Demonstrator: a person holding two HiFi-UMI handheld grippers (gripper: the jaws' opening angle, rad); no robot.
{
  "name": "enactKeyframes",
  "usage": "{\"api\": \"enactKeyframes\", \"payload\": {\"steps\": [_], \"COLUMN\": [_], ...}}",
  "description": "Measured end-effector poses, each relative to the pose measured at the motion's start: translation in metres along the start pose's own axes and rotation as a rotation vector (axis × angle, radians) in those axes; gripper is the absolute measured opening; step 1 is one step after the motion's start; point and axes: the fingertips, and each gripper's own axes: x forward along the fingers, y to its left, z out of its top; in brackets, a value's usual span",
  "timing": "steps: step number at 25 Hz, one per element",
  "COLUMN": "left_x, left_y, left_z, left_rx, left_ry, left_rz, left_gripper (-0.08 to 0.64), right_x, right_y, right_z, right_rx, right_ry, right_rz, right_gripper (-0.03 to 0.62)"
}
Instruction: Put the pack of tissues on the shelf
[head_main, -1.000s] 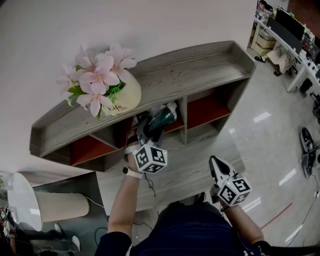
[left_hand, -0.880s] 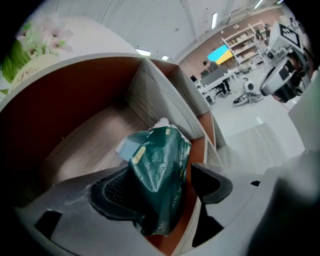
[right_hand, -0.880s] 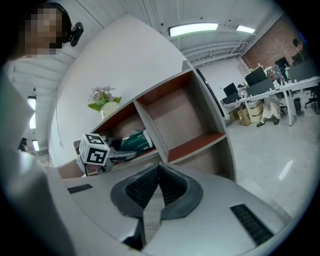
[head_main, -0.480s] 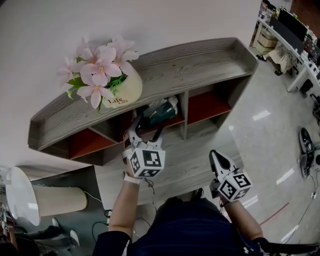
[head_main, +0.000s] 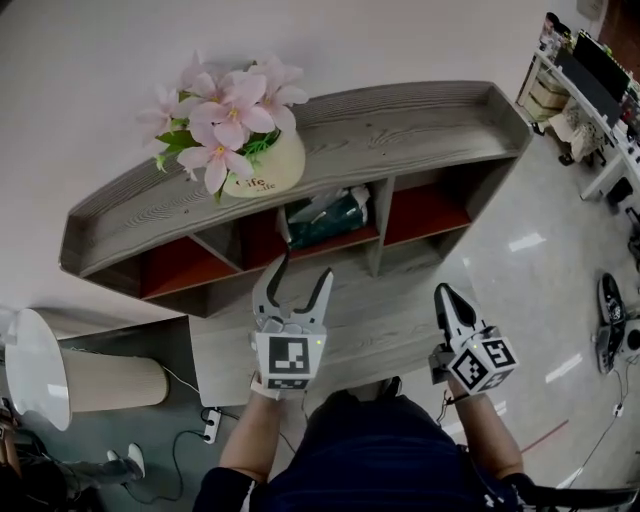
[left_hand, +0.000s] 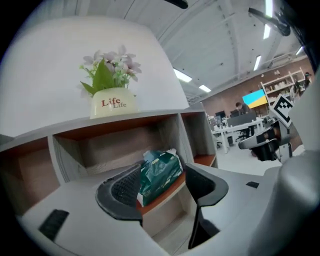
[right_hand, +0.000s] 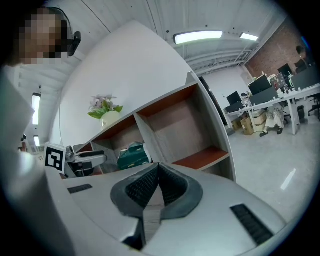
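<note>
Now tissue pack (head_main: 325, 215) is lying in shelf (head_main: 420, 130) mid cubby; L gripper (head_main: 305, 266) hanging open, empty, jaws just narrowing; R gripper (head_main: 441, 292) closed.

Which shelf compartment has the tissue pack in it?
The middle compartment of the top row, under the flower pot: the green tissue pack lies there; its neighbours show none.

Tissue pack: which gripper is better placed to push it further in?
Probably left: left gripper faces the tissue pack, jaws open, empty, just closed slightly; right gripper is shut, further right.
</note>
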Motion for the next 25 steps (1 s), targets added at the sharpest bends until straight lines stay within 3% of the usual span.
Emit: {"api": "enactKeyframes", "payload": {"steps": [3, 6, 8, 16, 25], "left_x": [-0.010, -0.017, -0.022, -0.042, -0.050], "left_y": [-0.002, -0.007, -0.008, -0.009, -0.010], "left_z": [-0.008, -0.019, -0.025, -0.030, -0.016], "left_rx": [-0.037, -0.105, -0.153, -0.234, -0.219], "left_ry": [0.011, 0.023, 0.029, 0.000, -0.051], "left_rz": [-0.010, -0.039, -0.046, -0.019, 0.001], "left_gripper": [0.242, 0.101, 0.068, 0.044, 0.041], "right_x": [0.005, 0.009, 0.012, 0.014, 0.013], "right_y": [0.004, 0.011, 0.016, 0.033, 0.045], "right_z": [0.007, 0.012, 0.015, 0.033, 0.042], "right_rx": [-0.018, -0.042, -0.068, -0.151, -0.167], "right_ry": [-0.008, -0.013, -0.015, -0.064, -0.091], "right_rz": [0.019, 0.039, 0.054, 0.087, 0.112], "right_gripper": [0.011, 0.011, 0.011, 0.011, 0.011]}}
